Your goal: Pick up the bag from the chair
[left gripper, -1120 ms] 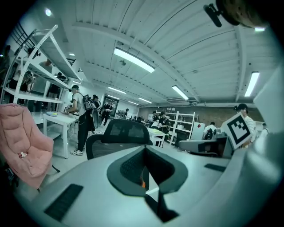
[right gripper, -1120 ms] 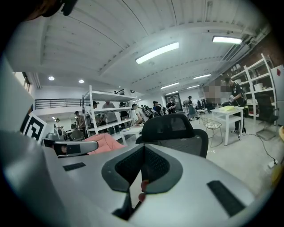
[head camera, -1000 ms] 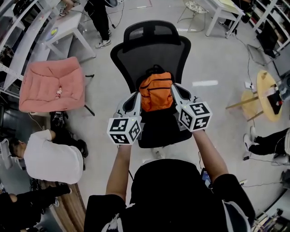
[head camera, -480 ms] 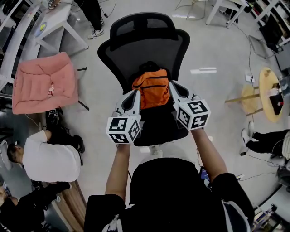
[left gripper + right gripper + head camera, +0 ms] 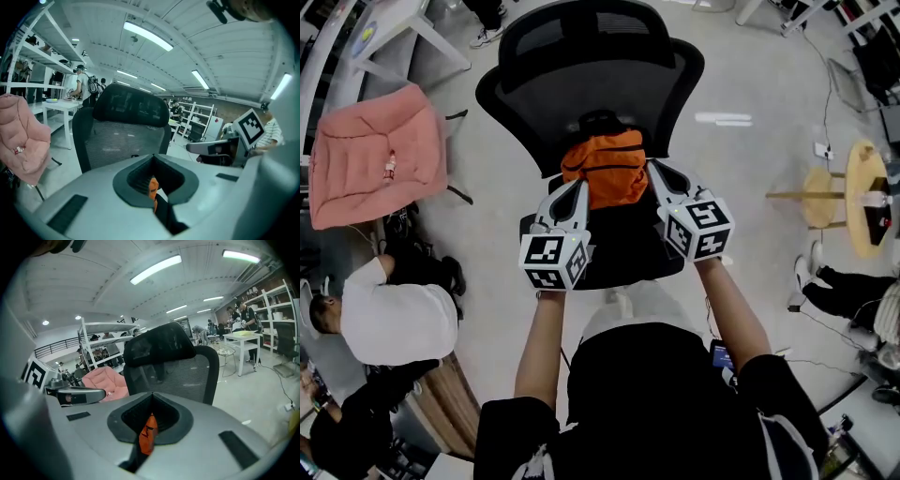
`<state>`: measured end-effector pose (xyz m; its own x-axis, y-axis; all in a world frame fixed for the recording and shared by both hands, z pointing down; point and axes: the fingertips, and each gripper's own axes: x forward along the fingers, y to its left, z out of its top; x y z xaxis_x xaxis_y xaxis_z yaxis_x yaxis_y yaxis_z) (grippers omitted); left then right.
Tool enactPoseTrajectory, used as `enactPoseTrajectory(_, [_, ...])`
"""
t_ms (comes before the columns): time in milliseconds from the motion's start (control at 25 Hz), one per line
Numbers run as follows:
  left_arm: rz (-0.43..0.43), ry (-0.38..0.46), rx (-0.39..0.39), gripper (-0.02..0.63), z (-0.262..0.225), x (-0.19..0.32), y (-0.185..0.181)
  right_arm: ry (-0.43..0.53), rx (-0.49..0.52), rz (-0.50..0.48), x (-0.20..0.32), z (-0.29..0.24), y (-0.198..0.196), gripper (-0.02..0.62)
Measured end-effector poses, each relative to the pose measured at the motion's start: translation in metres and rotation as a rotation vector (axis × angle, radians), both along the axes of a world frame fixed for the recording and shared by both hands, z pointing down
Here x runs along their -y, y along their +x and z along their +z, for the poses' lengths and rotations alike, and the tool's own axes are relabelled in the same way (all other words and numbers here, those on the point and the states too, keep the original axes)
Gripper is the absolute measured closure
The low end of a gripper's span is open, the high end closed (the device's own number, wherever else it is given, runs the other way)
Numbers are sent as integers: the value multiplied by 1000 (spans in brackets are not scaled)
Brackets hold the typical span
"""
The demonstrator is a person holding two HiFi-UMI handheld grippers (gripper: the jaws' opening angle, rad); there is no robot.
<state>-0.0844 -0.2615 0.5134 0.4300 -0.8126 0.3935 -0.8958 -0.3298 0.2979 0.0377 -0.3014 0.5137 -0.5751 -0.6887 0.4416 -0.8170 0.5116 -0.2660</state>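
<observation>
An orange bag (image 5: 605, 169) hangs in front of the black mesh office chair (image 5: 591, 84), above its dark seat (image 5: 623, 253). My left gripper (image 5: 577, 192) is shut on the bag's left side and my right gripper (image 5: 654, 176) is shut on its right side. In the left gripper view a sliver of the orange bag (image 5: 153, 187) shows pinched between the closed jaws of the left gripper (image 5: 154, 173), with the chair back (image 5: 123, 140) behind. In the right gripper view, orange bag fabric (image 5: 147, 434) is pinched the same way in the right gripper (image 5: 150, 416).
A pink cushioned chair (image 5: 375, 155) stands to the left. A person in a white shirt (image 5: 394, 323) sits on the floor at lower left. A round wooden table (image 5: 862, 192) and another person's legs (image 5: 834, 291) are at the right. A white table (image 5: 394, 28) is at the far left.
Both grippers have stayed shut on the bag and carried it slightly up and left in the view. More of the seat shows below the bag. The chair now looks larger and closer.
</observation>
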Motion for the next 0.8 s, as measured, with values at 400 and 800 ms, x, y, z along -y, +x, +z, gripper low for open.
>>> enactPoseTrajectory(400, [-6, -86, 33, 601, 55, 31, -1, -54, -74, -44, 27, 61, 4, 603])
enactPoseTrajectory(800, [12, -136, 61, 601, 95, 51, 2, -125, -101, -83, 42, 108, 1, 603])
